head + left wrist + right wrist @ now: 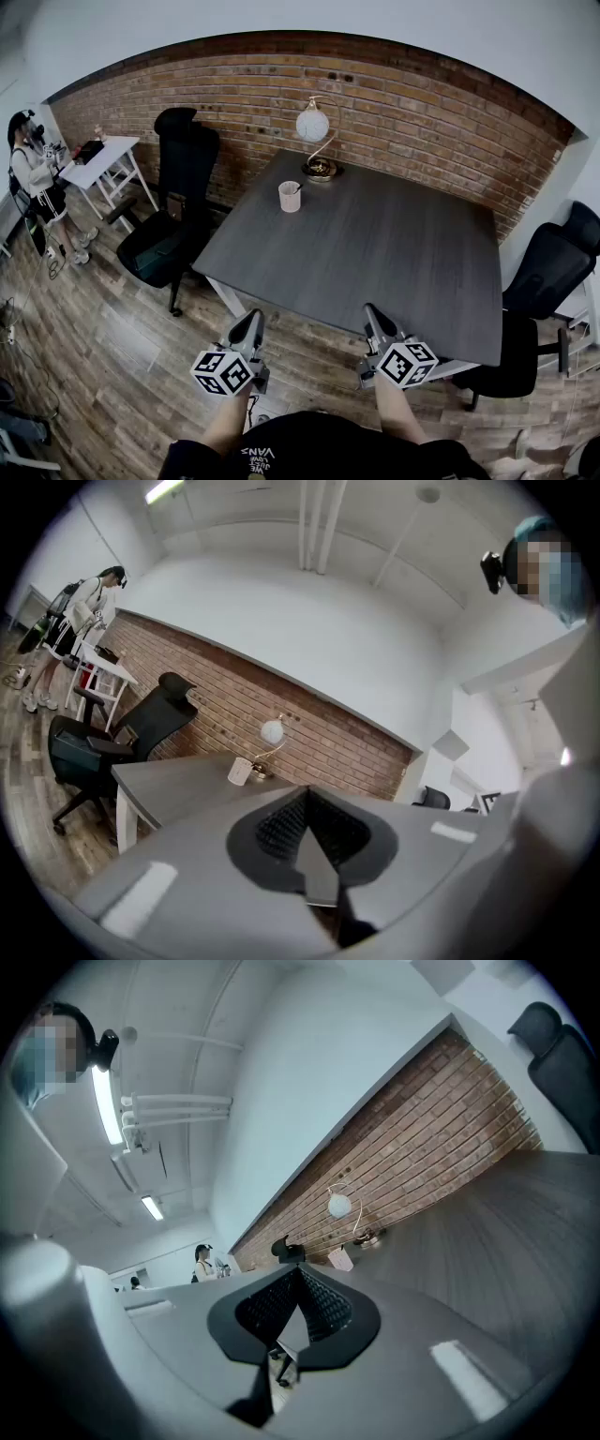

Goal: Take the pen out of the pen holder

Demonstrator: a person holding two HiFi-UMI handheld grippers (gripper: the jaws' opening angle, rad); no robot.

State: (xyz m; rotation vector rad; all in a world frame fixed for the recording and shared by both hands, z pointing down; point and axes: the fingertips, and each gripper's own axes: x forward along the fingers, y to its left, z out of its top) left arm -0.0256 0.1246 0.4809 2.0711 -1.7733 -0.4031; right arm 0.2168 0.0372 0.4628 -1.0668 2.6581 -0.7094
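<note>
The pen holder (290, 197) is a pale cup that stands upright near the far edge of the dark grey table (375, 253), with a pen sticking out of its top. It also shows small in the left gripper view as the cup (241, 771) and in the right gripper view as the cup (340, 1259). My left gripper (255, 317) and right gripper (371, 311) hang side by side at the table's near edge, far from the cup. Both are shut, pads together with nothing between them, as seen at the left gripper (305, 794) and the right gripper (298, 1269).
A desk lamp (313, 126) with a round white shade stands just behind the cup. Black office chairs stand at the table's left (173, 234) and right (544, 281). A brick wall runs behind. At far left are a white desk (103, 159) and a person (33, 178).
</note>
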